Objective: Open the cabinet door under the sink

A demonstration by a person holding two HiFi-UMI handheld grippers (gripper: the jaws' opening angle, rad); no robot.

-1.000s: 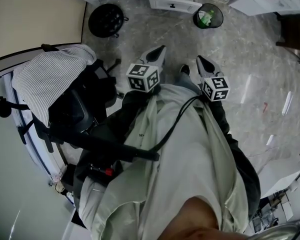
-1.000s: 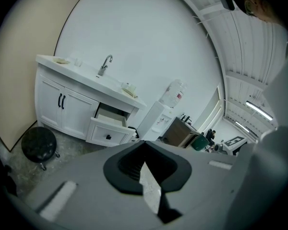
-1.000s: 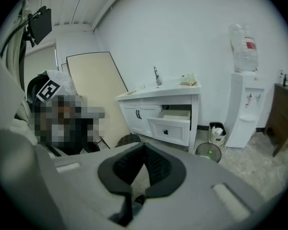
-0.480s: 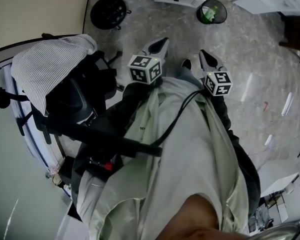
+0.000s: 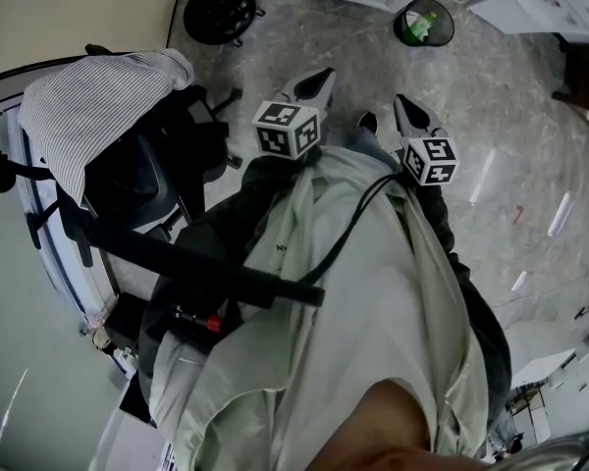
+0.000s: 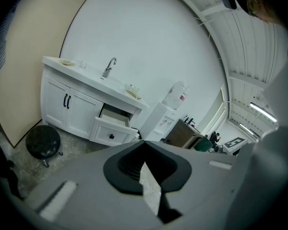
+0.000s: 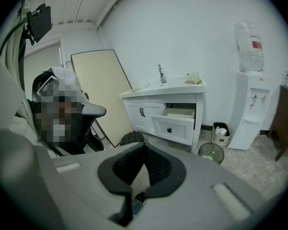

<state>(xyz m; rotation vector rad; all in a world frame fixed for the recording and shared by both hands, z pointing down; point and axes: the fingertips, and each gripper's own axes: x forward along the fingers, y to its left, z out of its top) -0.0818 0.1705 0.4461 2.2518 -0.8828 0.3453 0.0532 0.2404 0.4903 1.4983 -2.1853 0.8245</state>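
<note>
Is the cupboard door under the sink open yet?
Not yet. Nothing is done: both cabinet doors under the sink are shut; only the drawer beside them is out. The left hand-held gripper and right hand-held gripper are shut, empty, and far away. Left: walk over, grab a handle, pull.

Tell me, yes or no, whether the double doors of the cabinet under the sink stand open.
No, the two cabinet doors sit flush and shut in the right gripper view; only the drawer beside them is pulled out.
</note>
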